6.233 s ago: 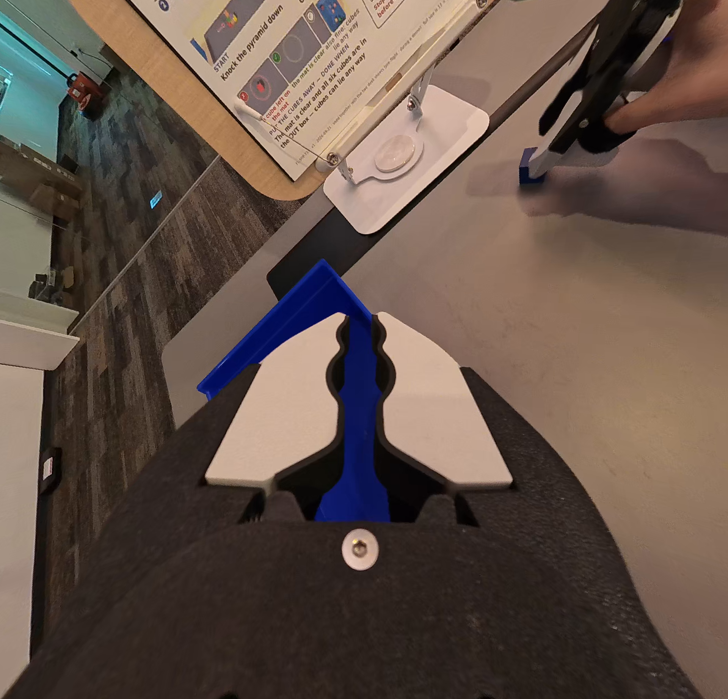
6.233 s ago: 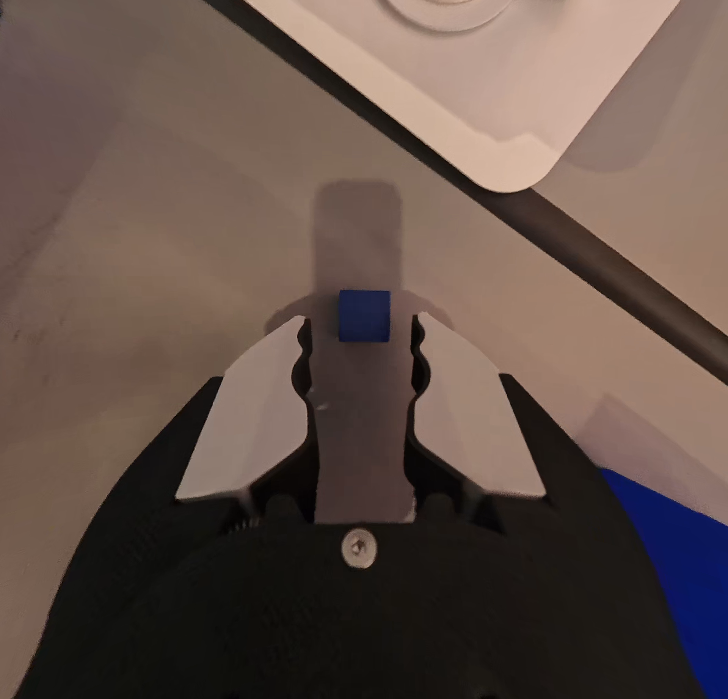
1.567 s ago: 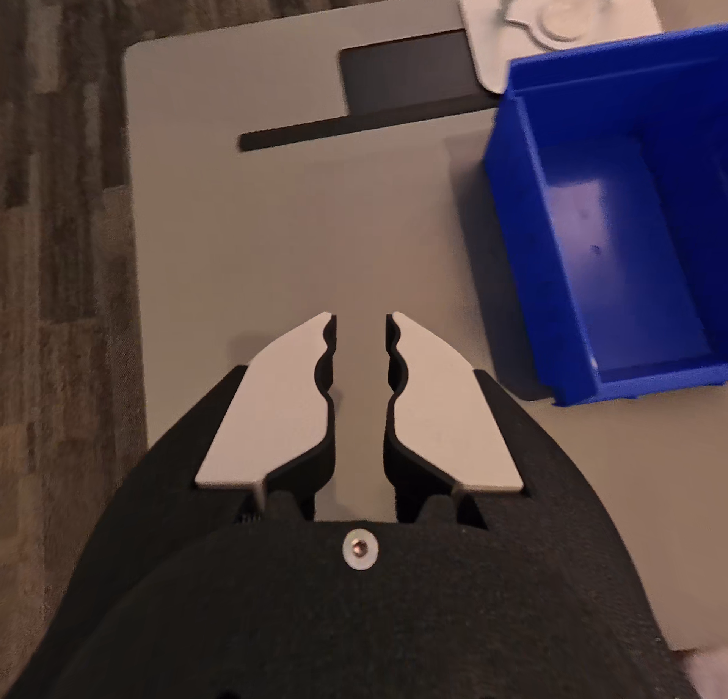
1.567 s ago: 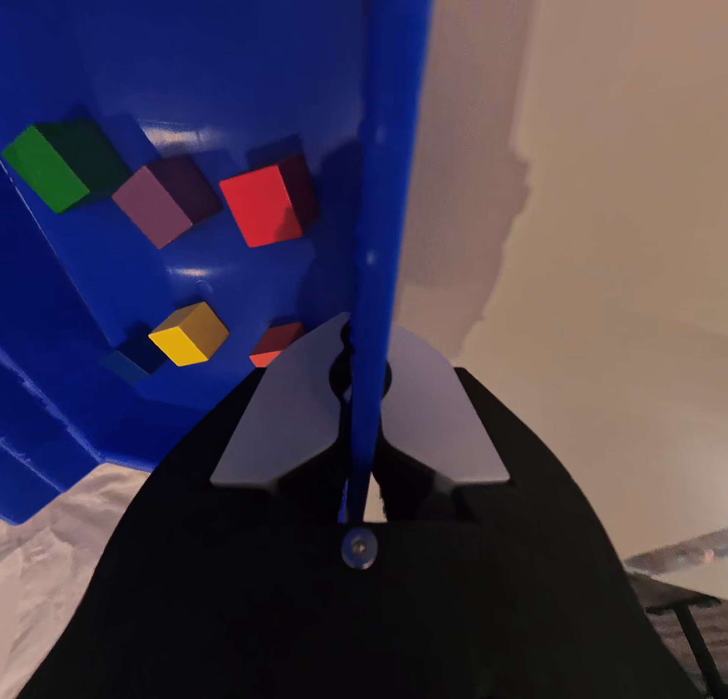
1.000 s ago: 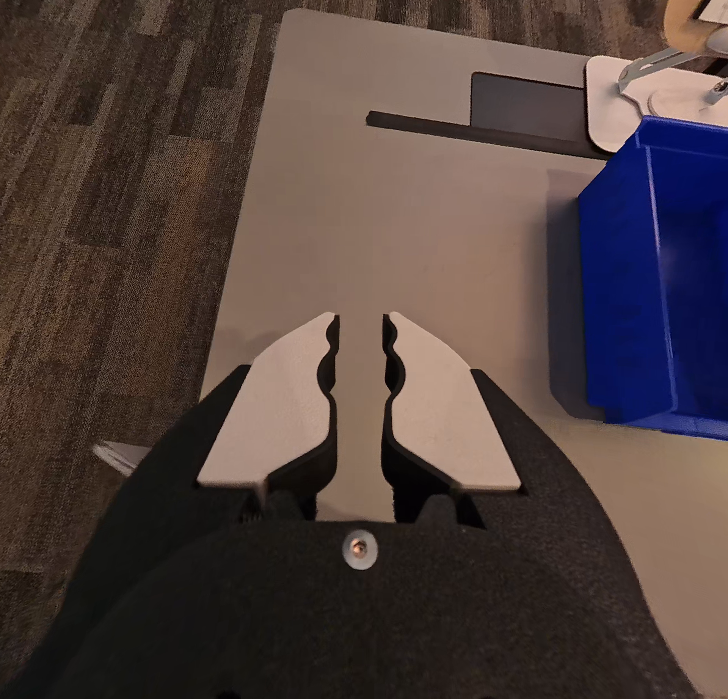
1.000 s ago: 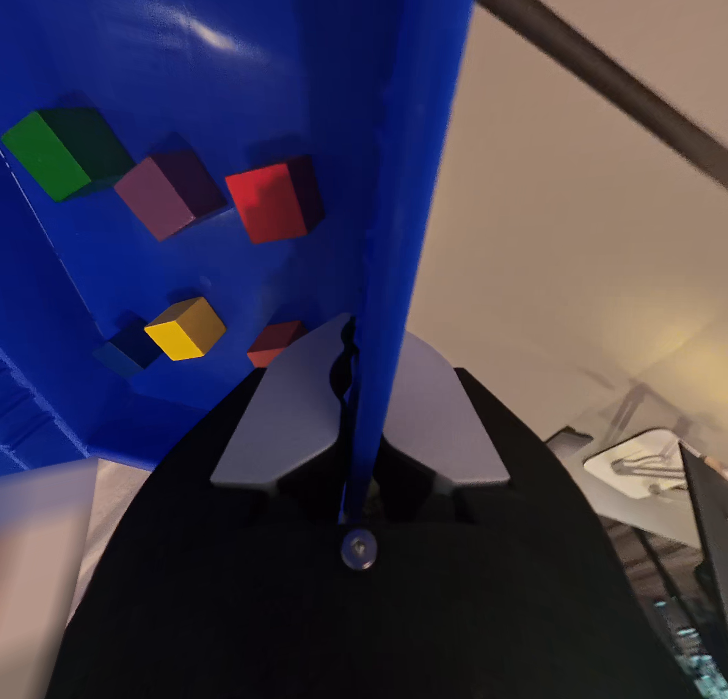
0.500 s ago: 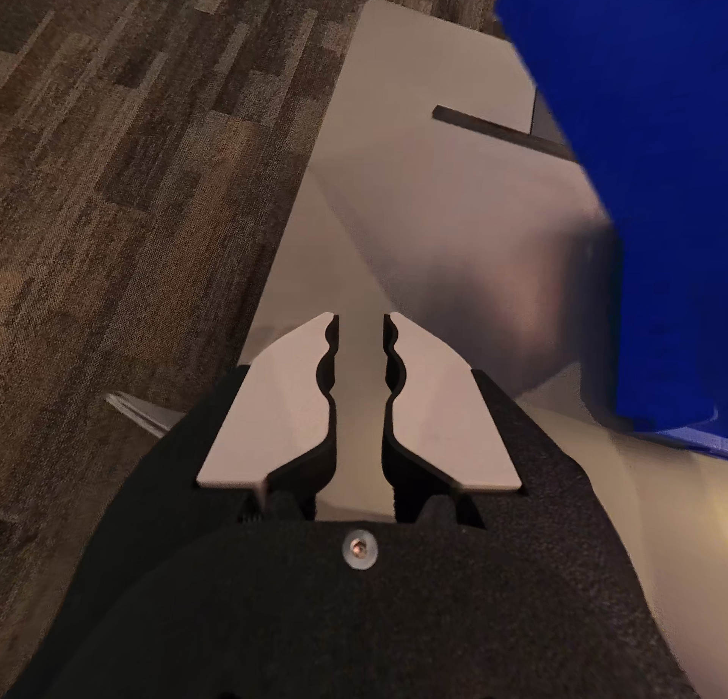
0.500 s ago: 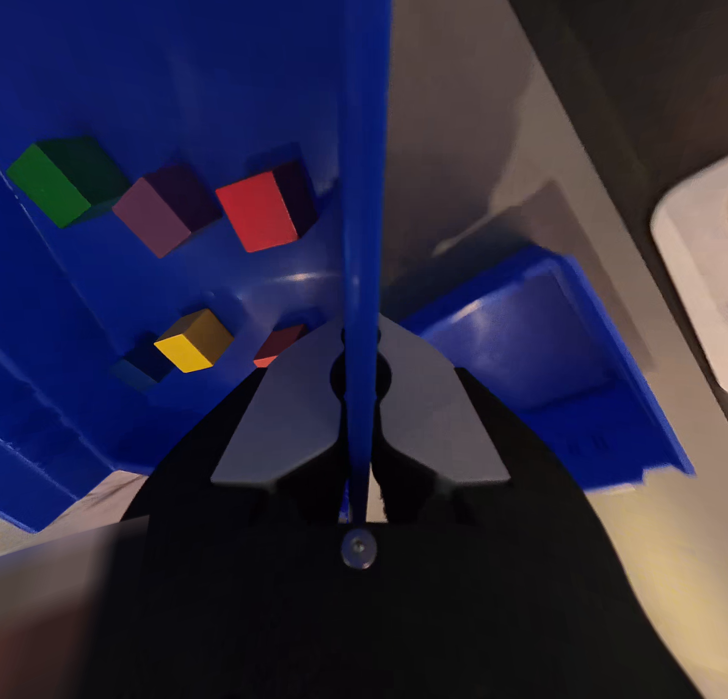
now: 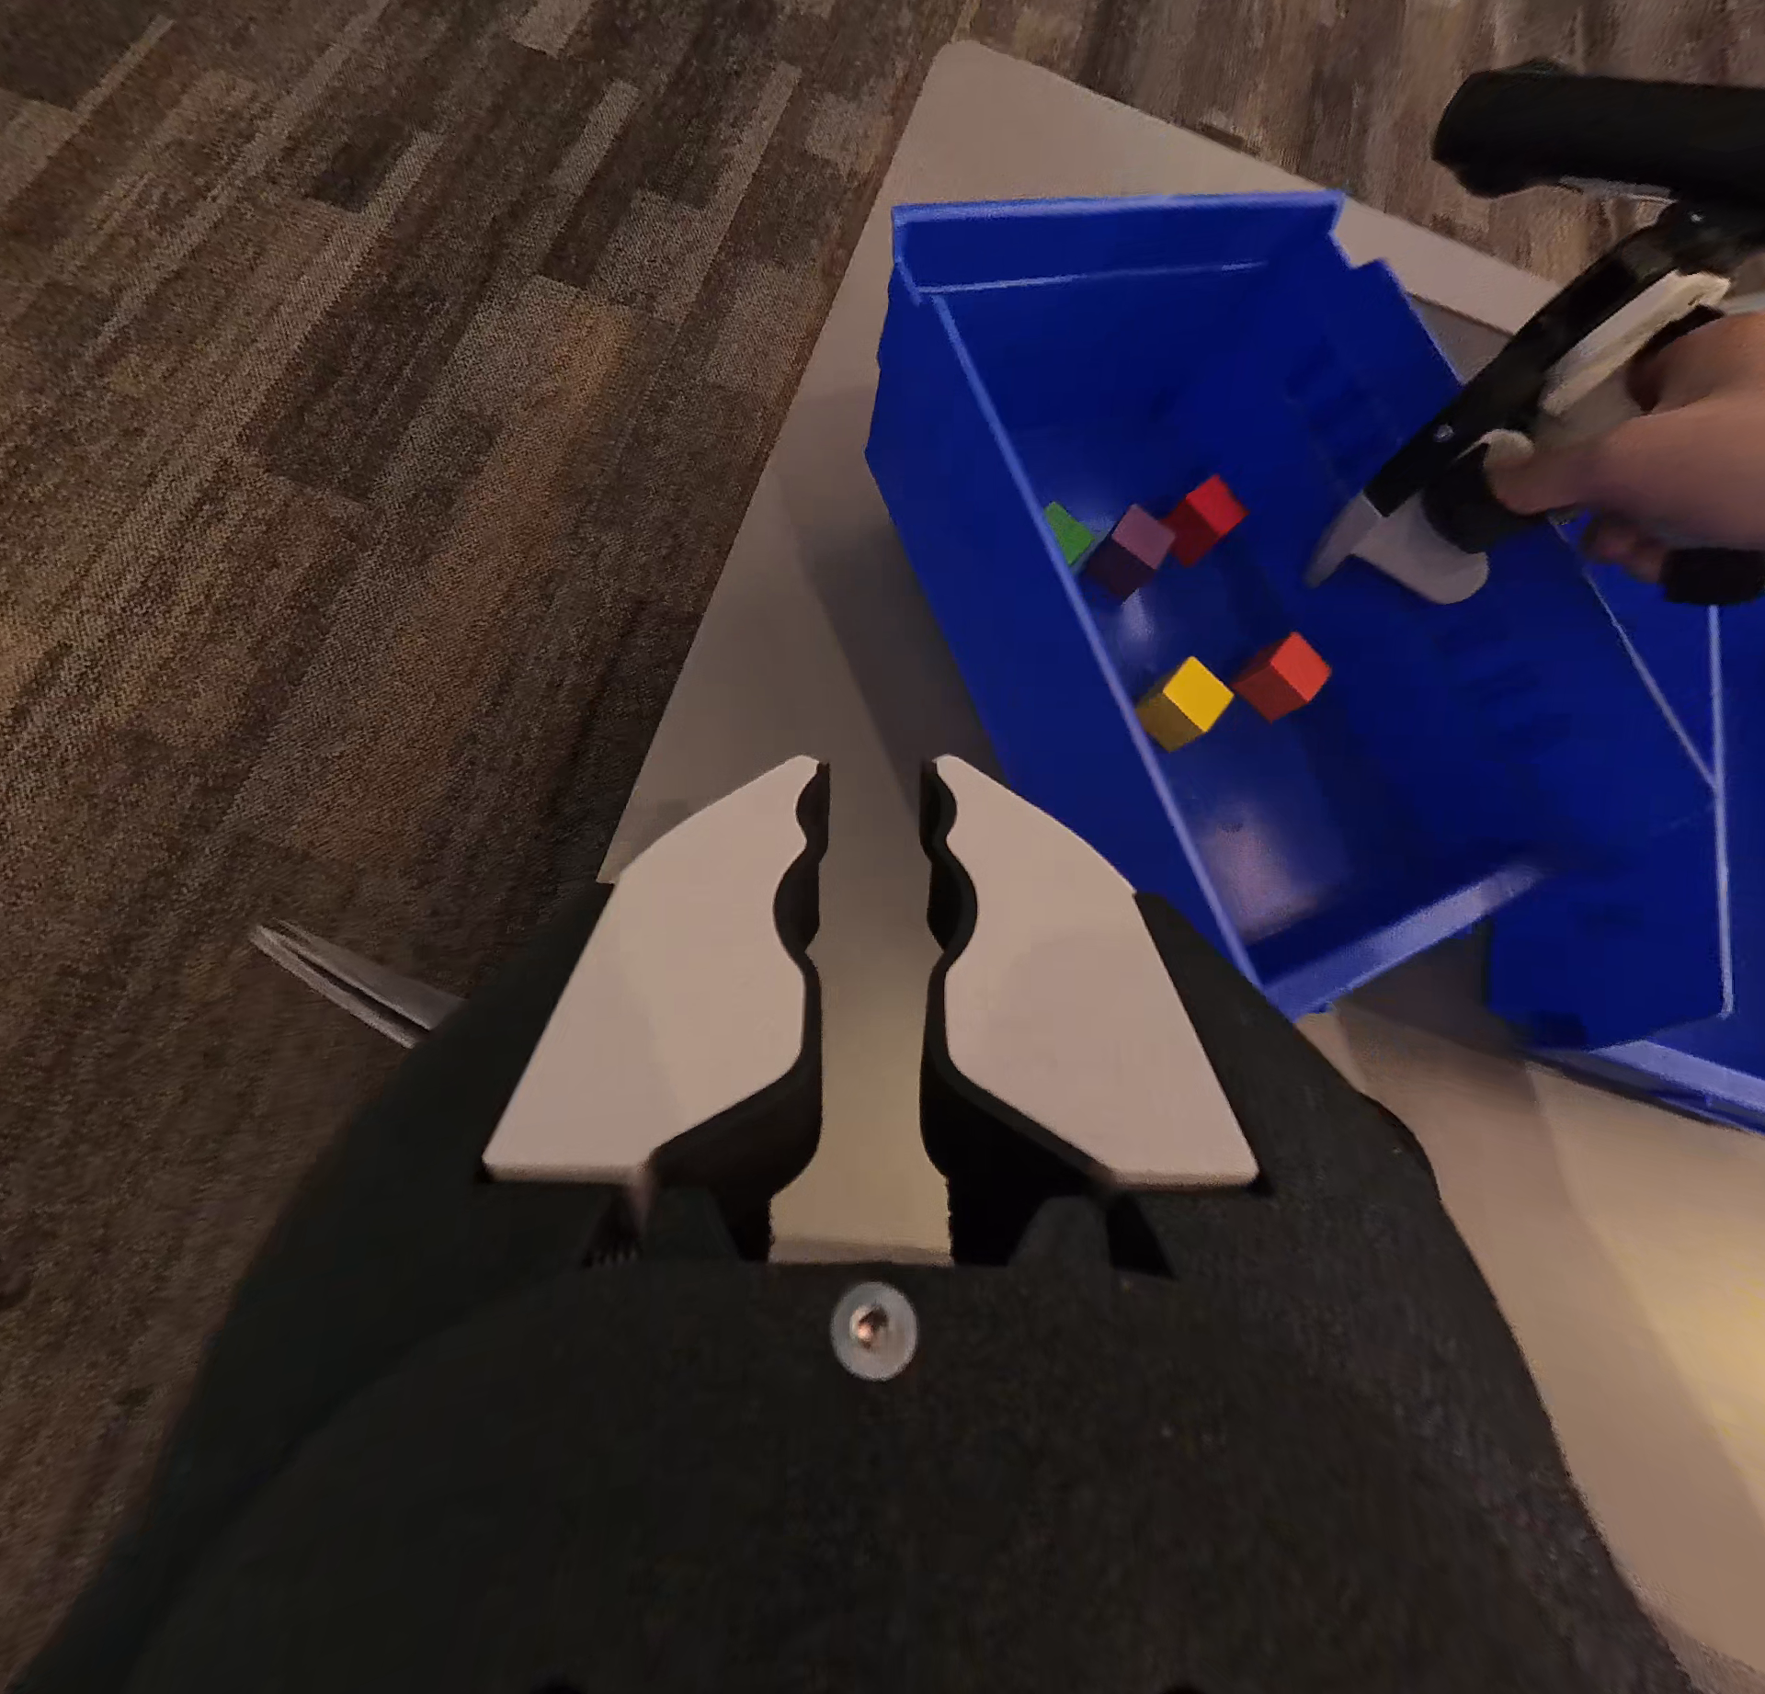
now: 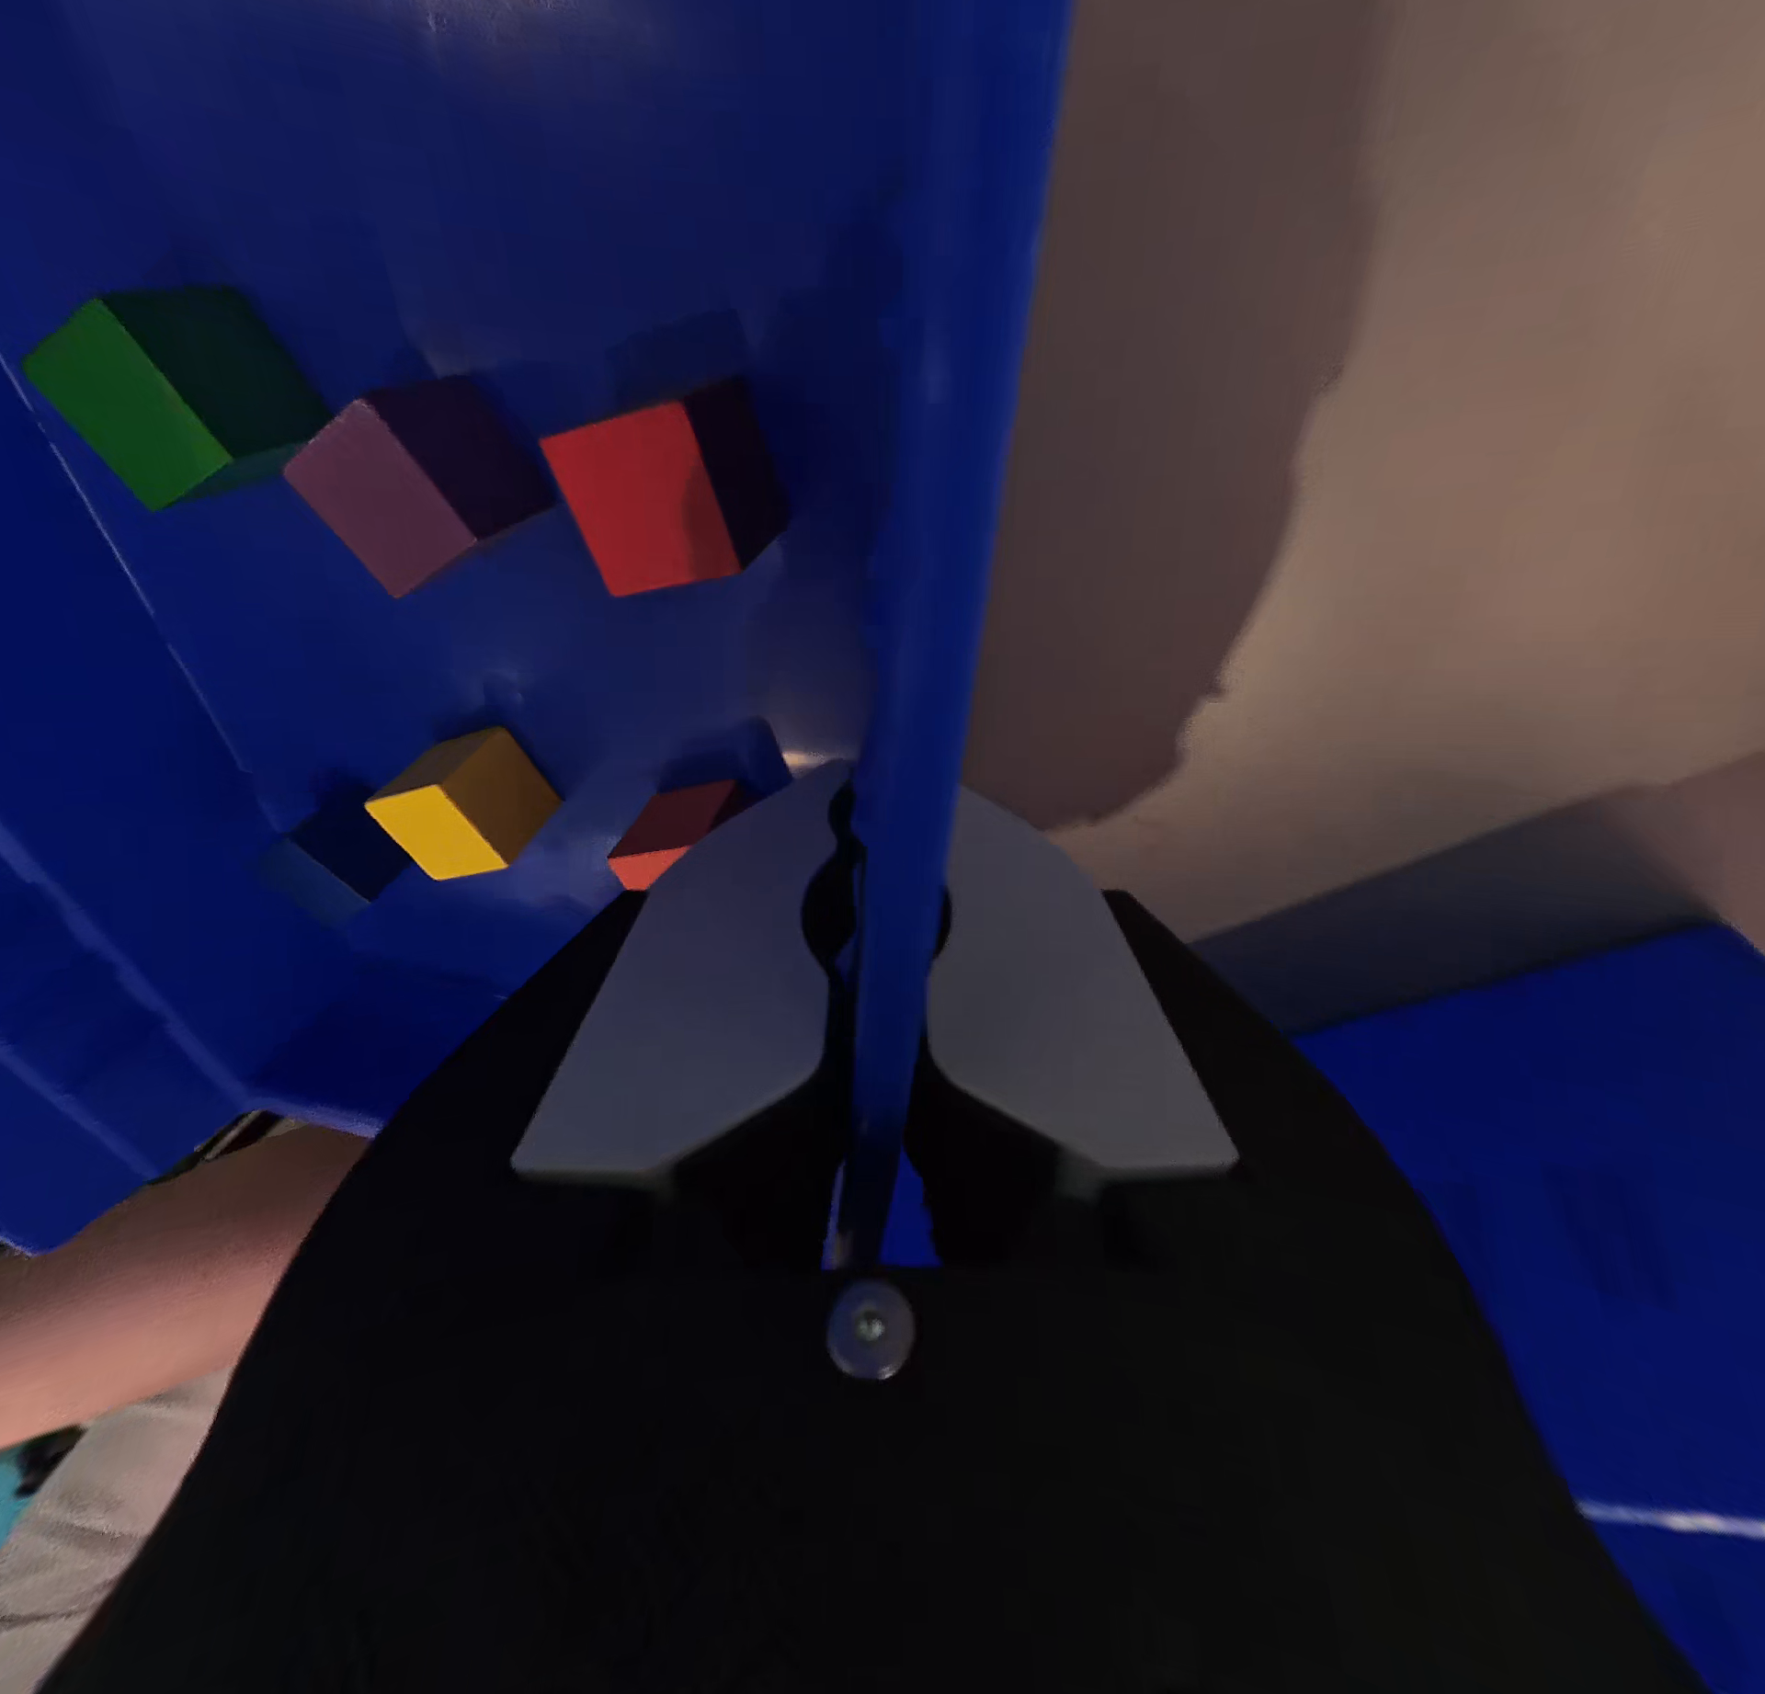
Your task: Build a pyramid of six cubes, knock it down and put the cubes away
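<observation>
Six cubes only from right wrist: blue cube point(image 10: 329, 860) hidden elsewhere

- Floor point(image 9: 334, 359): carpet tiles in mixed brown and grey strips, patchy pattern, fills left wrist view from 7 to 1 o'clock.
- Table point(image 9: 831, 598): pale grey, matte, rounded corner at 12 o'clock, edge runs diagonally down toward 8 o'clock.
- Thin pale sheet edge point(image 9: 344, 980) sticks out past the table side at 9 o'clock, over the carpet.
- Right wrist view: same tabletop point(image 10: 1528, 407) at 2 o'clock, beige-toned, broad dark shadow across it.
- Light: dim, warm; yellowish glow on the table at 4 o'clock in left wrist view.
</observation>
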A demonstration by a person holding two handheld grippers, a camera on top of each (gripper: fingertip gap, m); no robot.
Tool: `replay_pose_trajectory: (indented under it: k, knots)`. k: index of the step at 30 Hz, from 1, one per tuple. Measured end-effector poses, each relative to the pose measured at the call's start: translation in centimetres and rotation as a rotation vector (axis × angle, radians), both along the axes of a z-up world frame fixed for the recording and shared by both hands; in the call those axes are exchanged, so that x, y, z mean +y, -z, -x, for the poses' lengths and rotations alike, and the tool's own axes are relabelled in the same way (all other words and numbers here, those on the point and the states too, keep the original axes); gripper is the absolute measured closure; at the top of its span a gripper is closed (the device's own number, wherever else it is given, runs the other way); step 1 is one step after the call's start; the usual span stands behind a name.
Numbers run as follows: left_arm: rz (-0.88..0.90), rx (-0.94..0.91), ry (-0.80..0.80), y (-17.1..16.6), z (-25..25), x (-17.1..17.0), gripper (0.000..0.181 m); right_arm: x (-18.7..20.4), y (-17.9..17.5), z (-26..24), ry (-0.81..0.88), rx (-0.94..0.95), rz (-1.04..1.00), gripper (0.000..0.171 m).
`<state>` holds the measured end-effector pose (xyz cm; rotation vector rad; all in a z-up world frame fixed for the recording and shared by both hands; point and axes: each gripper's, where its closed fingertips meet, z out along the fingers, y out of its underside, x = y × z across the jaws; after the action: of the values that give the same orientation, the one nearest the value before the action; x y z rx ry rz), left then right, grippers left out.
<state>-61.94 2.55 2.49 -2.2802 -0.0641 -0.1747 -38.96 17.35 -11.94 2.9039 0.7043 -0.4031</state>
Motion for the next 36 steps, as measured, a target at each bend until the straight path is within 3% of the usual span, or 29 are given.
replay_pose_trajectory:
  k: [4, 8, 11, 13, 15, 17, 20, 24, 30, 33, 36]
  knots:
    - [-0.013, 0.011, 0.02, -0.4, -0.7, 0.4, 0.163, -0.3, 1.5, -0.9, 0.024, -0.018, 0.006, 0.164]
    - [-0.004, 0.024, 0.027, -0.4, -0.9, 0.5, 0.163, 0.0, 0.5, -0.8, -0.001, 0.015, -0.048, 0.149]
    - [-0.003, 0.025, 0.019, -0.5, -0.9, 0.6, 0.162, 1.5, -3.7, -2.1, -0.089, 0.023, -0.27, 0.142]
    - [-0.006, 0.021, 0.017, -0.6, -1.0, 0.6, 0.162, 2.3, -8.7, -4.3, -0.149, 0.02, -0.531, 0.139]
    - [-0.006, 0.027, 0.024, -0.7, -1.2, 0.7, 0.162, 1.8, -13.9, -9.4, -0.115, -0.045, -0.795, 0.133]
    - [-0.006, 0.028, 0.033, -0.7, -1.5, 0.8, 0.162, -0.3, -16.4, -17.0, 0.012, -0.156, -0.935, 0.117]
    - [-0.001, 0.023, 0.034, -0.6, -1.8, 1.1, 0.162, -4.7, -14.1, -28.4, 0.289, -0.266, -0.882, 0.1]
    - [0.014, 0.044, 0.037, -0.6, -2.4, 1.6, 0.161, -9.4, -5.8, -32.4, 0.448, -0.115, -0.537, 0.099]
    - [0.018, 0.129, 0.066, -1.4, -4.1, 1.6, 0.161, -11.5, -0.3, -30.7, 0.399, 0.053, -0.266, 0.146]
    - [-0.003, 0.166, 0.118, -2.2, -6.1, 1.8, 0.161, -11.3, -0.3, -32.8, 0.406, 0.04, -0.25, 0.16]
    - [0.008, 0.215, 0.172, -2.3, -7.9, 2.0, 0.16, -11.8, -0.2, -36.7, 0.4, 0.024, -0.243, 0.164]
